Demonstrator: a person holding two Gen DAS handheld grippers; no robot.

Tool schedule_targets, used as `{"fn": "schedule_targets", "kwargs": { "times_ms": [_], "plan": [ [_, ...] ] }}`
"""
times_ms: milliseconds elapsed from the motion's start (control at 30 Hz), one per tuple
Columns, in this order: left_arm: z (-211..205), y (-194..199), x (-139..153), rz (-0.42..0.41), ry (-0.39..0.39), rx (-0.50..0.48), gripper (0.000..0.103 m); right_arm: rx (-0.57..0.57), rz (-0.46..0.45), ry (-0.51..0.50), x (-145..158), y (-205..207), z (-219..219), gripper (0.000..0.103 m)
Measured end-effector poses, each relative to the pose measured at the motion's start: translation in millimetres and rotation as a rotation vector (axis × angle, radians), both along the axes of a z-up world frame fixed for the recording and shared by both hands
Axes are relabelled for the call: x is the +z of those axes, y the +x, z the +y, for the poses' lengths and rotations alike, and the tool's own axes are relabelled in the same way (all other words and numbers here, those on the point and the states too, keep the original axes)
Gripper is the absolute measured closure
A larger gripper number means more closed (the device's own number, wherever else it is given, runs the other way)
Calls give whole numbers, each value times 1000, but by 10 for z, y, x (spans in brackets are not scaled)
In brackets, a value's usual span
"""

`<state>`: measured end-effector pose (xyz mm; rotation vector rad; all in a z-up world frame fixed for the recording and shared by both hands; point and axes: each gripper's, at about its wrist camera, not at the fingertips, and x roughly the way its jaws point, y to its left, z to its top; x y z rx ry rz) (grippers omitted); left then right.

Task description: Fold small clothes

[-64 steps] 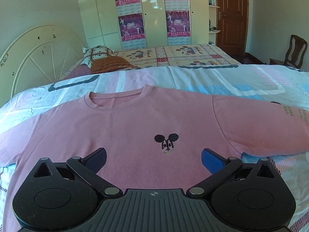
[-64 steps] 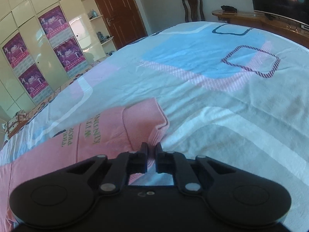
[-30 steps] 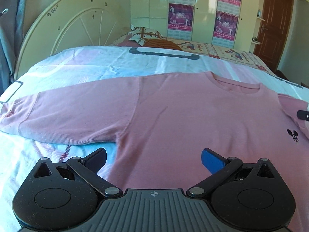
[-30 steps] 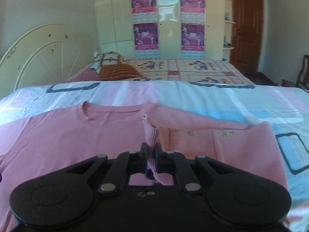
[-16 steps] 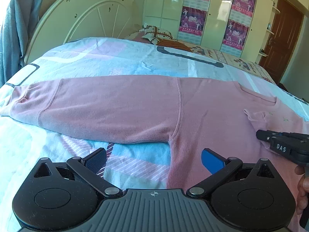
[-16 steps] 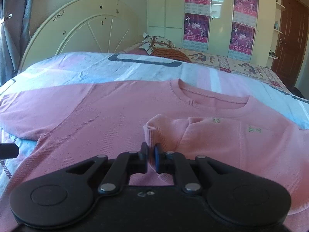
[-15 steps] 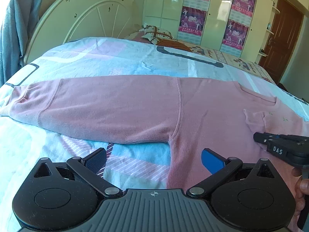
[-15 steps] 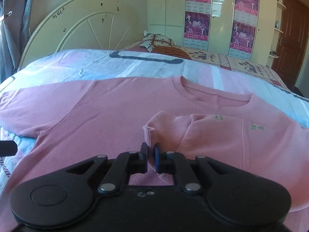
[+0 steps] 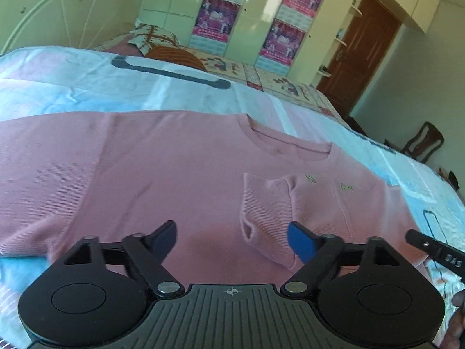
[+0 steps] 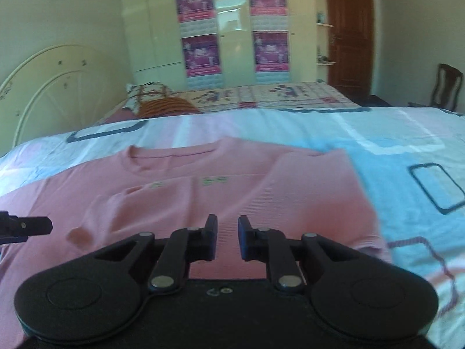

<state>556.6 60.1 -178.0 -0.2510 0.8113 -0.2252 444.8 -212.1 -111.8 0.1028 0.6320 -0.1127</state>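
Observation:
A pink long-sleeved sweater (image 9: 162,168) lies flat on the bed, collar away from me. Its right sleeve (image 9: 267,203) is folded in across the chest, the cuff lying near the middle. My left gripper (image 9: 231,237) is open and empty, low over the sweater's lower chest beside that cuff. My right gripper (image 10: 227,235) is open a little and empty, over the sweater's (image 10: 203,197) right half. The right gripper's tip shows at the right edge of the left wrist view (image 9: 433,251). The left sleeve runs off to the left.
The bed has a pale blue, pink and white cover (image 10: 401,151). Pillows (image 10: 157,99) lie by the round cream headboard (image 10: 49,87). A cream wardrobe with posters (image 10: 232,29), a brown door (image 10: 348,35) and a wooden chair (image 10: 446,87) stand beyond the bed.
My right gripper has opened and let go of the right sleeve's cuff, which now lies on the chest, and has pulled back to the right. My left gripper has swung right, over the chest.

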Motion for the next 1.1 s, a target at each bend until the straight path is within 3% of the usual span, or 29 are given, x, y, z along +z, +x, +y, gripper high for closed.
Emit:
{"fn": "schedule_targets", "kwargs": {
  "times_ms": [200,267,300,367,467,500,600,667,700,767,800,867,900,933,967,1000,1100],
  "plan": [
    [-464,319,-147,21,81,-49,27,-197,13,52,-5,-327,-790,85],
    [-542,297,-130,-3,85,-79,55,-227,29,69,-53,-377,-942,85],
    [-543,295,-100,-10,79,-72,94,-239,36,77,-80,-385,-985,85],
    [-455,171,65,-108,13,-18,94,-251,50,93,-126,-391,-1051,85],
    [-402,-12,256,-239,79,17,94,-253,34,98,-126,-395,-1079,85],
    [-402,-14,239,-238,103,14,94,-246,29,101,-118,-386,-1078,85],
    [-347,112,-6,-114,123,14,94,-211,59,101,-192,-286,-1078,81],
    [-308,108,-83,-85,111,25,93,-199,149,93,-301,-168,-1077,84],
    [-282,95,-88,-80,107,36,90,-203,135,79,-287,-180,-1069,84],
    [-267,75,-88,-77,123,64,56,-209,68,64,-184,-243,-1059,84],
    [-257,68,-102,-79,119,72,28,-198,48,59,-147,-243,-1053,84],
    [-247,105,-169,-58,86,42,25,-154,50,55,-139,-172,-1025,84],
    [-274,105,-188,-60,100,32,27,-131,69,52,-168,-114,-998,84],
    [-306,100,-186,-66,114,11,51,-106,94,45,-214,-60,-963,84],
    [-340,87,-185,-72,110,-27,63,-92,118,23,-276,-20,-923,86],
    [-338,77,-173,-81,97,-33,93,-92,149,-8,-333,13,-897,87],
    [-313,-34,-62,-138,71,-12,95,-84,146,-17,-353,-22,-898,87]
  ]
}}
